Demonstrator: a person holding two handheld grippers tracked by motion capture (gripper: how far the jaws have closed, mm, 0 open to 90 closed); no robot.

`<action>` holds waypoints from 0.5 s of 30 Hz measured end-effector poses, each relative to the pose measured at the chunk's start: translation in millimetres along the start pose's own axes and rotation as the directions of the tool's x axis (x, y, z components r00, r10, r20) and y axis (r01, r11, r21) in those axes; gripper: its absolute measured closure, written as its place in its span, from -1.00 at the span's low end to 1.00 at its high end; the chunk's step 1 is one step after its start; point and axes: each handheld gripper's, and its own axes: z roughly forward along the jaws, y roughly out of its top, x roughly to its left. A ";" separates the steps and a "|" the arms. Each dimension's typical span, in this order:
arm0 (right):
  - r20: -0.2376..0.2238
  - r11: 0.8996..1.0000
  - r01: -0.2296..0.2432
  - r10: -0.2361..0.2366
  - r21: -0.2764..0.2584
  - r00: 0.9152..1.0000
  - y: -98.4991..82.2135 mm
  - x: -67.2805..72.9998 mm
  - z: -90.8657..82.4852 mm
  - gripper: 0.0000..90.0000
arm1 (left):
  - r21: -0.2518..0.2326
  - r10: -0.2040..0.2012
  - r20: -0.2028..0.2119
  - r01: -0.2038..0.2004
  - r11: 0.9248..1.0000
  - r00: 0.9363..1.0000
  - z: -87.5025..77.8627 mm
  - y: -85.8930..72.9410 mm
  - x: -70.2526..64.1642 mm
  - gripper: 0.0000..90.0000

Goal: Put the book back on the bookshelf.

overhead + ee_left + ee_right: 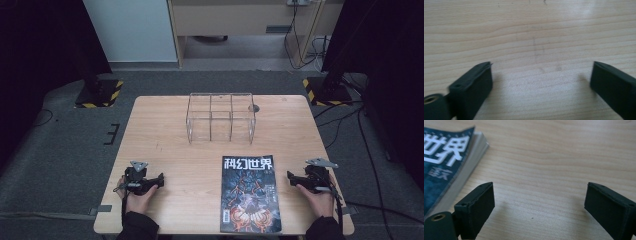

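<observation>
- Nearest the high camera, at the near edge of the wooden table, lies a magazine with a dark cover and white title characters, flat and face up, its bottom edge almost flush with the table's rim.
- Right gripper rests on the table just right of the magazine, apart from it; in the right gripper view its jaws stand wide apart with nothing between them, and the magazine's page edge shows just beside the left jaw.
- Left gripper sits well to the left of the magazine, jaws likewise spread wide and empty over bare wood.
- Judged step: getting hold of the magazine, probably to carry it to the clear acrylic rack standing farther back at mid-table.
- To do it well, I would slide one jaw low under the exposed page edge on the right side, keep the other above the cover, and close only when the stack is well inside, since a shallow bite may catch just a few leaves.
- A floppy magazine is likely to sag; the left gripper could steady the far side.
- Room: open wood lies between magazine and rack, and on both flanks.
- Edges: the near rim is close, so any push should go forward, not toward the person.
</observation>
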 end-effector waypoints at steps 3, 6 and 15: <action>-0.024 0.998 -0.028 0.026 -0.048 0.999 4.4 1.0 -9.8 -0.79 | -0.034 -0.002 0.011 0.002 0.999 1.000 -7.6 1.6 -0.2 -0.71; -0.044 0.996 -0.042 0.039 -0.078 0.998 7.8 1.5 -17.0 -0.79 | -0.063 0.011 0.019 -0.010 0.998 1.000 -13.4 2.7 -2.8 -0.68; -0.082 0.987 -0.072 0.061 -0.141 0.995 16.8 4.9 -36.0 -0.79 | -0.083 0.016 0.060 -0.011 0.996 0.998 -20.7 4.0 -8.8 -0.68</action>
